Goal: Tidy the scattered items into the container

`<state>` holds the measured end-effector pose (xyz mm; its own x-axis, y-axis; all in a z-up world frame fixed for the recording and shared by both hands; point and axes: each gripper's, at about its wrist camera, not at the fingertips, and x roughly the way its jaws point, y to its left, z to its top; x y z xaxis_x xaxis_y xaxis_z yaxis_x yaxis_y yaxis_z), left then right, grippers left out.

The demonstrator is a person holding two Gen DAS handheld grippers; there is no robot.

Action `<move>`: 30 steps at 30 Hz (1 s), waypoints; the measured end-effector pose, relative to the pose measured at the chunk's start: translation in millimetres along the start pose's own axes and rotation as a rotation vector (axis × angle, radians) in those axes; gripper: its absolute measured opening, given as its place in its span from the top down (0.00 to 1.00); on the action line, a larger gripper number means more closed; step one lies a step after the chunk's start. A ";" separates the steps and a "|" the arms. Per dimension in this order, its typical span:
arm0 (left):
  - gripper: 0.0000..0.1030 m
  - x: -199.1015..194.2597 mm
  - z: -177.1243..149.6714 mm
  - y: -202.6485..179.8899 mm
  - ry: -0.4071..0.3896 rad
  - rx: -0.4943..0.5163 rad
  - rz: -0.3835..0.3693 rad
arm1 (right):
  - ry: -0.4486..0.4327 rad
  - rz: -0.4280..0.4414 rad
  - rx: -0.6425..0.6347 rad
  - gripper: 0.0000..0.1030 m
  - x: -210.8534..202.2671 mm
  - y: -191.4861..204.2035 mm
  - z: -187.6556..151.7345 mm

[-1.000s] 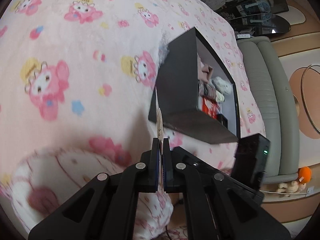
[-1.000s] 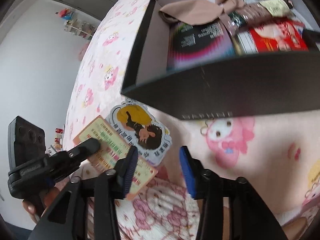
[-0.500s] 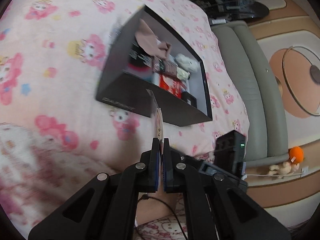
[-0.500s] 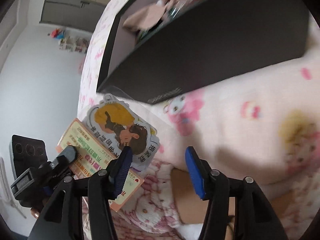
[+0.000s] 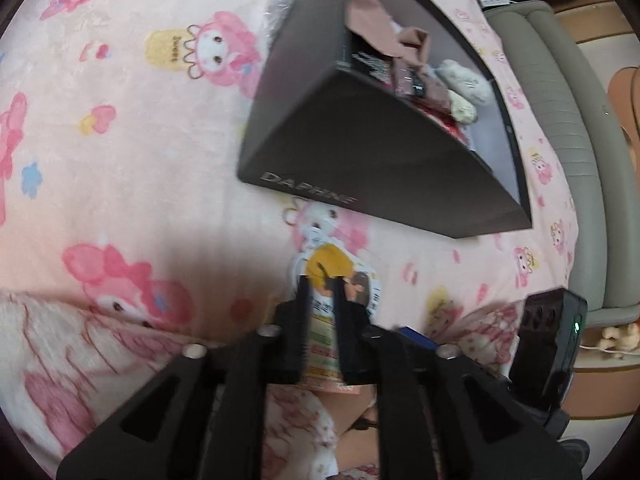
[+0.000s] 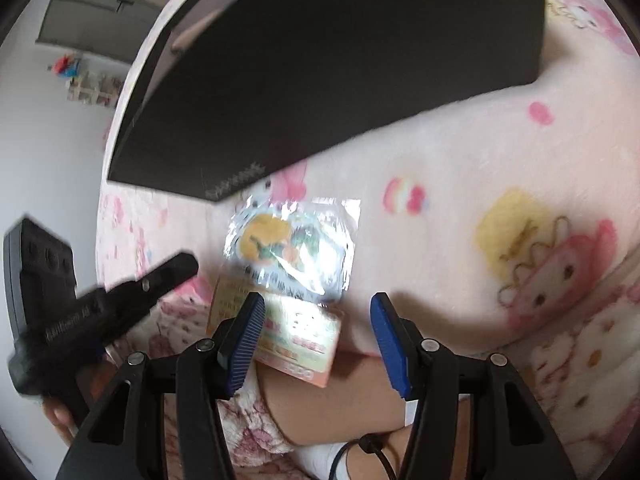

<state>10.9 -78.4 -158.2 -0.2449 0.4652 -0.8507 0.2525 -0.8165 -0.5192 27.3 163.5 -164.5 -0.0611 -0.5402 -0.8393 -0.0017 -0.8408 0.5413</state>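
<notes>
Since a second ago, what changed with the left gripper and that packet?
The left gripper, earlier clamped edge-on on the cartoon packet, is opening; the packet now lies flat on the pink blanket below the black box, no longer pinched. The right gripper moved in over it, jaws open. Box and contents unchanged.

The blanket [image 5: 120,152] was soft, fuzzy fleece. The box [image 5: 360,152] looked like matt dark cardboard with dull silver lettering. The sticker pack [image 6: 292,248] had a glossy, crinkled clear plastic sleeve over printed paper. The right gripper's pads [image 6: 244,344] were ribbed blue rubber.
</notes>
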 end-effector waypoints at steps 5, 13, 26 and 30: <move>0.72 23.5 5.8 3.5 0.044 0.009 0.028 | -0.021 -0.091 0.006 0.50 5.2 -0.4 3.8; 0.63 33.1 2.8 4.5 0.034 0.017 0.095 | -0.008 -0.145 -0.027 0.43 16.9 0.3 8.0; 0.59 46.4 -6.2 -5.0 0.143 0.090 -0.074 | -0.049 -0.161 -0.177 0.47 5.5 18.3 15.1; 0.59 49.6 -5.0 -1.3 0.131 0.068 -0.012 | -0.127 -0.234 -0.217 0.47 -9.0 21.6 20.2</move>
<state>3.1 -52.6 -200.1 -0.1215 0.5118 -0.8504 0.1852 -0.8301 -0.5260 7.6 150.9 -144.2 -0.2076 -0.3350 -0.9190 0.1811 -0.9364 0.3005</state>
